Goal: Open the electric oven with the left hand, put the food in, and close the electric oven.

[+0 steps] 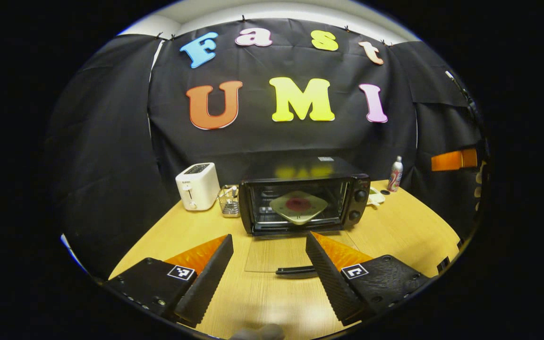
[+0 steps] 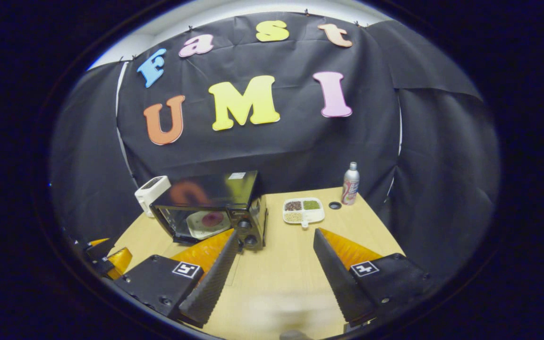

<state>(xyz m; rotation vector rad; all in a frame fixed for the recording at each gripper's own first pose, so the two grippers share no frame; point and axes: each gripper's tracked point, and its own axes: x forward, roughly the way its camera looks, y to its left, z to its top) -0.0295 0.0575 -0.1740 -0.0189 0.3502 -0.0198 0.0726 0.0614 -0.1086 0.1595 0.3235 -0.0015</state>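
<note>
Currently the electric oven (image 1: 304, 198) is sitting at the back-middle of the desk (image 1: 395, 226), door (image 1: 295, 252) hanging fully open and lying flat toward the camera, its dark handle (image 1: 295, 270) at the near edge. The food (image 1: 299, 205) is sitting inside on a pale square plate (image 1: 300, 212) with a dark red round patch in the middle. Two knobs (image 1: 360, 195) are showing on the oven's right-hand panel. A small logo is sitting above the knobs, too small to read; the white sticker on the oven top is likewise unreadable.

Left claw (image 1: 269, 252) is hovering released just in front of the open door, fingers spread wide and holding nothing, the handle lying between them. Right claw (image 2: 276, 245) is also released and empty, hanging to the right of the oven over bare desk.

White toaster (image 1: 197, 186) is standing left of the oven, a small wire basket (image 1: 228, 200) between the two. In the right gripper view a white divided tray (image 2: 303, 210) with brown, green and pale fillings is lying right of the oven, a small dark round thing (image 2: 335, 205) just beyond it and a slim can (image 2: 350, 183) near the back wall. The can's label print is not legible.
</note>
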